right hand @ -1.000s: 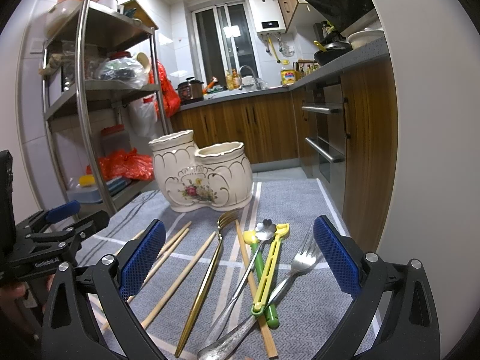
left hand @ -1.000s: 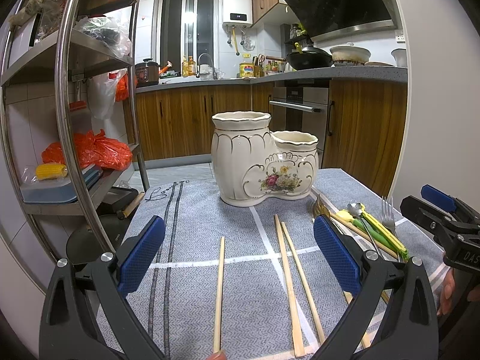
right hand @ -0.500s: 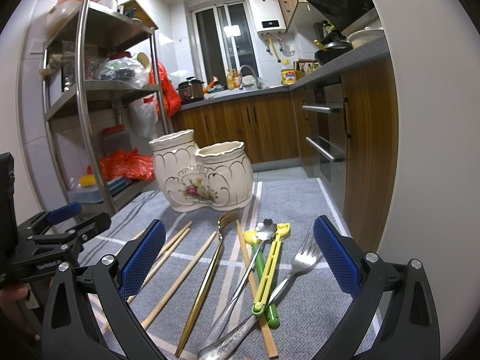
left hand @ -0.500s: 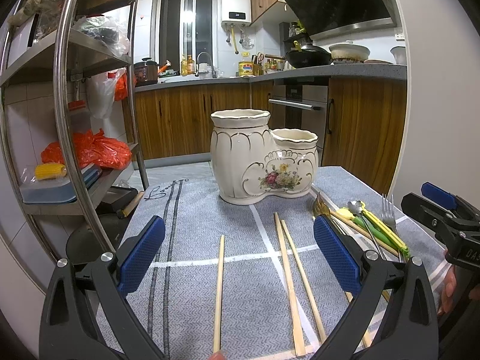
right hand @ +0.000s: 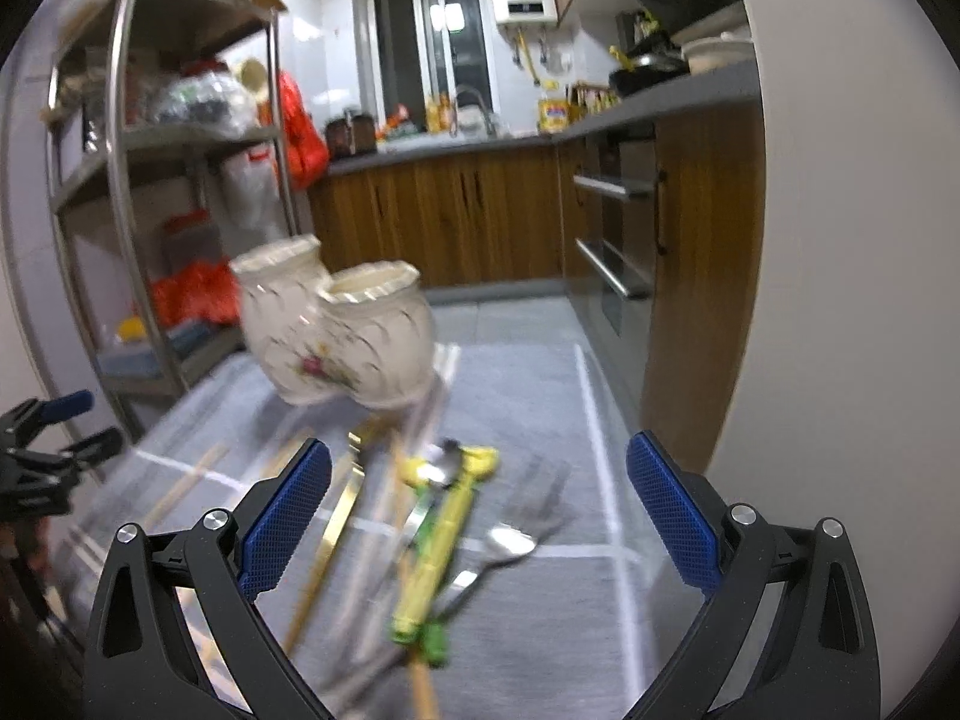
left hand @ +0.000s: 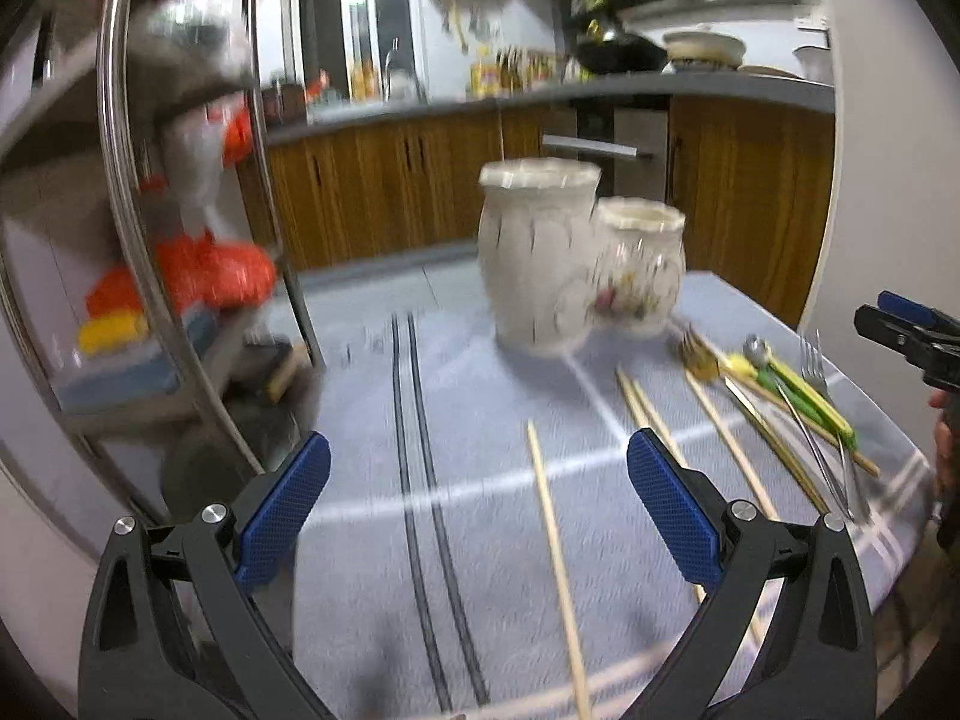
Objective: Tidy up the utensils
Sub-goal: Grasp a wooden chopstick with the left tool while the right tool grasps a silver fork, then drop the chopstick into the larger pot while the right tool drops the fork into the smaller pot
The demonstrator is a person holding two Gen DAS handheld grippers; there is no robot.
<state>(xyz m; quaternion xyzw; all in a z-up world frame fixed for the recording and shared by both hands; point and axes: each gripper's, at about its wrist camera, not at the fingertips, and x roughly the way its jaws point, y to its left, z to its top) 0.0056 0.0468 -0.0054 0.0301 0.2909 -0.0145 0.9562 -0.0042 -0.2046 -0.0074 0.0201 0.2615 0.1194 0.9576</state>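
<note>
Both tongs gape empty: right tongs (right hand: 478, 510) sit nearest the utensil pile (right hand: 444, 516) at their 12 o'clock, long axes running 6-to-12 on the bench (right hand: 540, 600), holder (right hand: 342, 336) at 11, left tongs (left hand: 478, 510) just left of one chopstick (left hand: 555, 552).

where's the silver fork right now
The silver fork lies on the grey cloth at the far right of the left wrist view, just right of the yellow and green utensils, before the right gripper.
</note>
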